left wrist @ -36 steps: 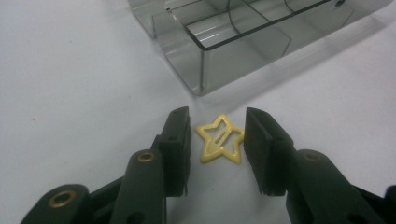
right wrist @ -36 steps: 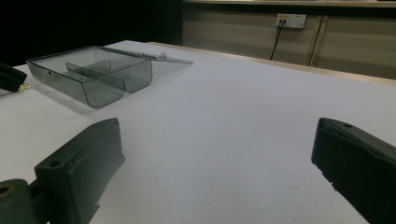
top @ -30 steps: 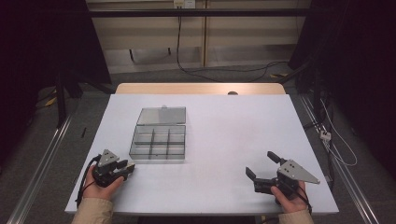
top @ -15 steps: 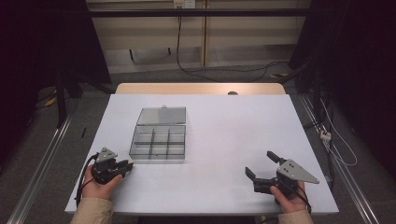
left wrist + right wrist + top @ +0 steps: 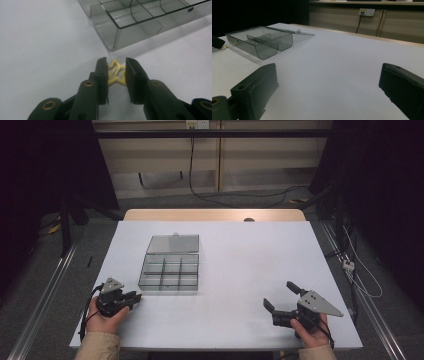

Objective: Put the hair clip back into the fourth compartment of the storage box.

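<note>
White table (image 5: 240,255); wooden cabinets (image 5: 210,165) behind; wall socket (image 5: 366,11); grey floor (image 5: 90,235); dark surroundings.

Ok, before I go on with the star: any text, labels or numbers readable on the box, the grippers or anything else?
None can be read in these views.
Clear compartment box: no label or lettering.
Yellow star between the left gripper fingers: plain, no marking.
Right gripper: no print visible on its grey plate.
Wall socket: no legible marking; too small to tell.
</note>
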The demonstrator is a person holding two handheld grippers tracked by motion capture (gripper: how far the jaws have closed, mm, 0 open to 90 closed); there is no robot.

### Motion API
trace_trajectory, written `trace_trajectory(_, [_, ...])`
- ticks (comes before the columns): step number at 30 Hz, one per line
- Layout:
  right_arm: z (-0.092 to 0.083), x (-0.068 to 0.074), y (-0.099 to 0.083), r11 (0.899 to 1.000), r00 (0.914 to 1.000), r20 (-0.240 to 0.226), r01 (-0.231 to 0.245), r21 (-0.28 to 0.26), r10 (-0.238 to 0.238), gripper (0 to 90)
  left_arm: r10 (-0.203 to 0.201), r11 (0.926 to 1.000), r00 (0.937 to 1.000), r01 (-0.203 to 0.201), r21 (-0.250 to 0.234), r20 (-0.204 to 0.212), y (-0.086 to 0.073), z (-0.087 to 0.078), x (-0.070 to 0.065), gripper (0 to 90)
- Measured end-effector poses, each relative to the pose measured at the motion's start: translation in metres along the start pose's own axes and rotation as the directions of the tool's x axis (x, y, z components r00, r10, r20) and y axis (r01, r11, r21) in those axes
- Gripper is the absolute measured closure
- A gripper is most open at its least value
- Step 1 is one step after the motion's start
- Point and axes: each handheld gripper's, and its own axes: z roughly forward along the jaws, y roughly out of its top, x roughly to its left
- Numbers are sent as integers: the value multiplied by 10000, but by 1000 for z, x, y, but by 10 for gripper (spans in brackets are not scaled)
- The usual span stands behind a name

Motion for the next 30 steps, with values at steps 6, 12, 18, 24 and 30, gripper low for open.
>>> trace_trajectory(6, [0,0,0,10000,10000,-18,-3,-20,3,16,-154,9999,9998,154,-26,96,-1,-4,2,729])
trace_trajectory(12, [0,0,0,10000,10000,-25,20,-17,-20,16,-64,9999,9997,66,-101,232,3,-6,-2,729])
trace_trajectory(18, [0,0,0,10000,10000,-40,24,-18,-24,17,97,9999,9993,-100,84,363,4,-7,-4,729])
trace_trajectory(24, [0,1,1,10000,10000,-35,20,-31,-20,16,126,9998,9981,-134,123,608,4,-9,-6,729])
trace_trajectory(30, [0,1,1,10000,10000,-53,33,-28,-34,17,155,9999,9953,-155,-11,953,8,-11,-9,729])
